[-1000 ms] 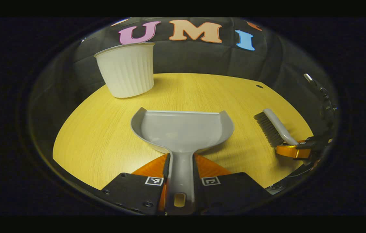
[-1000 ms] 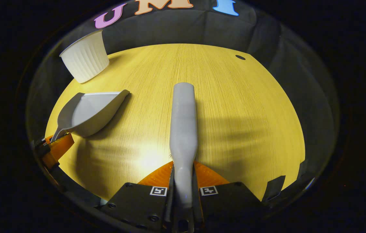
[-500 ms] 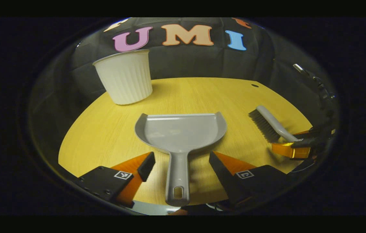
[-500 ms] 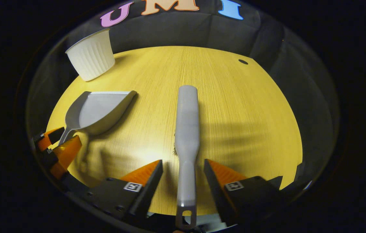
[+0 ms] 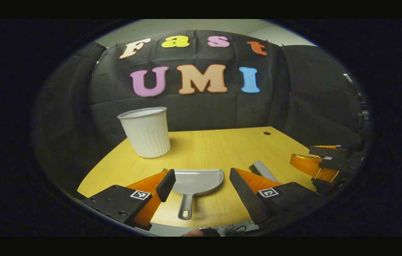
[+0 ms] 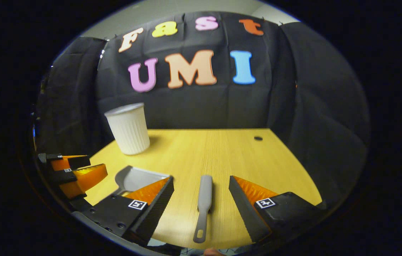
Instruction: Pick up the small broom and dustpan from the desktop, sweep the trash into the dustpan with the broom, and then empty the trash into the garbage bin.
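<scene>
Both jaws wide, holding nothing. Dustpan (image 5: 197, 181) lies on the surface (image 5: 215, 149) bottom centre, between left gripper (image 5: 201, 179) jaws, untouched. Broom (image 6: 203, 204) likewise between right gripper (image 6: 201, 183) jaws.

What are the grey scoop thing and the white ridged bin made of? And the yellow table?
The grey dustpan looks like moulded plastic: smooth, evenly coloured, with a dull sheen. The white ribbed garbage bin also seems plastic, thin-walled and matte, though stiff paper can't be ruled out. The yellow desktop shows fine straight grain lines, so it is wood or a wood-look laminate, with a smooth, faintly glossy surface.
</scene>
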`<state>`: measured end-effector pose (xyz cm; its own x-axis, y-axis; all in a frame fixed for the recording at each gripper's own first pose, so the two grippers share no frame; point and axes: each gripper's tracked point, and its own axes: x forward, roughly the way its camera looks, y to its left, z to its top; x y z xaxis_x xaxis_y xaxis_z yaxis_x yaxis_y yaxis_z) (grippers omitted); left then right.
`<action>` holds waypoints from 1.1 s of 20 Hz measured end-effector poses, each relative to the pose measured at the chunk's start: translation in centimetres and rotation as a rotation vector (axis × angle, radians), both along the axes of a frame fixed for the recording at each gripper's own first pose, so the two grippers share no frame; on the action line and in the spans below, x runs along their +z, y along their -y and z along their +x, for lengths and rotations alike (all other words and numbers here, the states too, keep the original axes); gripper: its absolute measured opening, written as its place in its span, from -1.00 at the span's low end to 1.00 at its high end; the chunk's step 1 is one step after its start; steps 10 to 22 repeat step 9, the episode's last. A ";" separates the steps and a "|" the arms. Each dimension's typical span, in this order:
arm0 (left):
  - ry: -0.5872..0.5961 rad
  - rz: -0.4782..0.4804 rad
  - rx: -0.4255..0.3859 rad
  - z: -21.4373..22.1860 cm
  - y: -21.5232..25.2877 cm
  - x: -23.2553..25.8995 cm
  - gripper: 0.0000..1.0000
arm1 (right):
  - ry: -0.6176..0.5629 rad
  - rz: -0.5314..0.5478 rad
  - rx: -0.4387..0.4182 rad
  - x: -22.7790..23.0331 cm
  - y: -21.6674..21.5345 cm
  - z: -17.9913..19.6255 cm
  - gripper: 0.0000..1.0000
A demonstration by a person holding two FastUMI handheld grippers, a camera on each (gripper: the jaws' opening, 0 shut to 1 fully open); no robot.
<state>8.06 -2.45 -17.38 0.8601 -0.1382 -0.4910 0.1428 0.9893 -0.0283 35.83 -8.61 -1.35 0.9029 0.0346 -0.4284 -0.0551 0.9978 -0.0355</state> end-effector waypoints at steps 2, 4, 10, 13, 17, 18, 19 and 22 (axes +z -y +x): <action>0.087 0.004 0.026 0.8 0.1 4.0 0.88 | 0.064 0.007 0.026 3.0 -0.1 -0.1 0.89; 0.149 -0.006 0.029 1.0 0.6 6.6 0.88 | 0.110 0.009 0.013 5.0 -0.1 -0.1 0.89; 0.283 -0.057 -0.027 2.0 1.4 10.7 0.87 | 0.245 0.035 -0.071 12.5 0.3 -1.7 0.89; 0.283 -0.057 -0.027 2.0 1.4 10.7 0.87 | 0.245 0.035 -0.071 12.5 0.3 -1.7 0.89; 0.283 -0.057 -0.027 2.0 1.4 10.7 0.87 | 0.245 0.035 -0.071 12.5 0.3 -1.7 0.89; 0.283 -0.057 -0.027 2.0 1.4 10.7 0.87 | 0.245 0.035 -0.071 12.5 0.3 -1.7 0.89; 0.283 -0.057 -0.027 2.0 1.4 10.7 0.87 | 0.245 0.035 -0.071 12.5 0.3 -1.7 0.89; 0.283 -0.057 -0.027 2.0 1.4 10.7 0.87 | 0.245 0.035 -0.071 12.5 0.3 -1.7 0.89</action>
